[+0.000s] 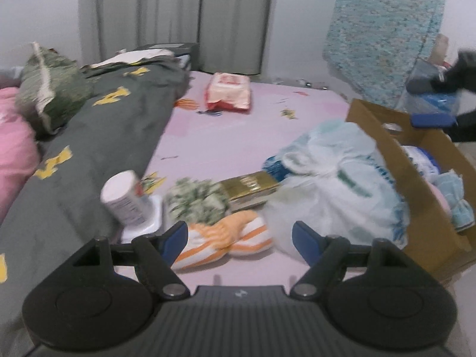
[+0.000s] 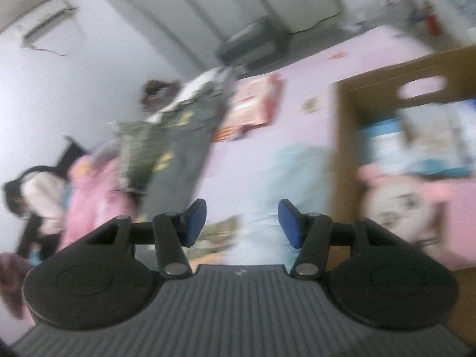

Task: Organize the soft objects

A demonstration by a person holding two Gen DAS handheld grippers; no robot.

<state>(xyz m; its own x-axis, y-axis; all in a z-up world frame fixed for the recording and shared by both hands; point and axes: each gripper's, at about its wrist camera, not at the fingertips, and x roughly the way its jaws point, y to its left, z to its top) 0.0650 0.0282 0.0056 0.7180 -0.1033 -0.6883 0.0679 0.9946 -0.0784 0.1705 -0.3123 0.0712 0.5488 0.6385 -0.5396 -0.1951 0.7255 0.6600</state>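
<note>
Beside cardboard box (image 1: 383, 136), plastic bag (image 1: 333, 196) (crumpled), tub (image 1: 126, 197)

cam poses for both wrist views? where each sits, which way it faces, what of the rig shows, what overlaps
Left wrist: sits on the open left gripper, level and low over the pink bed sheet, facing the orange striped plush, white plastic bag and cardboard box; the right gripper shows far right.
Right wrist: sits on the open right gripper, rolled and motion-blurred, facing across the bed toward the curtain.
Shared: sheet, bag, box, dark green blanket, red snack packet.
</note>
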